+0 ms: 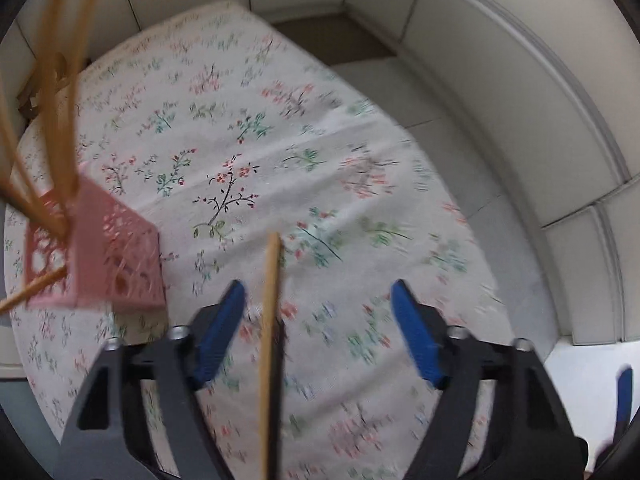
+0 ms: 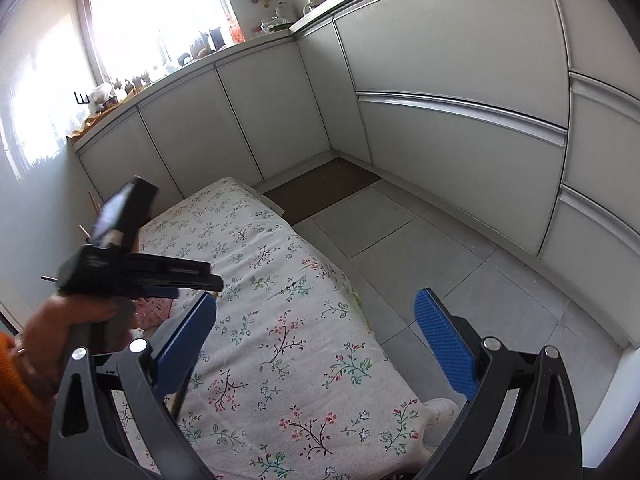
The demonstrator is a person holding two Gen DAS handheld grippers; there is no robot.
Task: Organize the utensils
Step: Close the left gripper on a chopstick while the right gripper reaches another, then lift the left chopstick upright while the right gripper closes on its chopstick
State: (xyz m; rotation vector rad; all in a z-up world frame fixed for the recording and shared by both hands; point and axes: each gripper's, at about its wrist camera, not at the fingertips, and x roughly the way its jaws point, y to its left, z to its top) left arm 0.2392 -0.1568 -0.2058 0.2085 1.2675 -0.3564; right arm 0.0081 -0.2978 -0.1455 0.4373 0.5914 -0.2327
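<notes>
A pink lattice holder (image 1: 96, 256) stands on the floral tablecloth (image 1: 280, 140) at the left of the left wrist view, with several wooden chopsticks (image 1: 60, 92) sticking up out of it. My left gripper (image 1: 318, 286) points down at the cloth with its jaws open. One wooden chopstick (image 1: 270, 340) lies between them, nearer the left pad (image 1: 218, 336), and neither pad presses on it. My right gripper (image 2: 316, 296) hovers open over the cloth (image 2: 280, 320) with nothing between its fingers. A hand (image 2: 72, 312) holds the left tool's black body (image 2: 132, 268), which hides most of the holder (image 2: 154, 314).
White cabinet doors (image 2: 440, 140) wrap around the far and right sides. Grey floor tiles (image 2: 440, 264) and a brown mat (image 2: 320, 188) lie beyond the table's right edge. A cluttered counter (image 2: 192, 56) runs under a bright window (image 2: 132, 12).
</notes>
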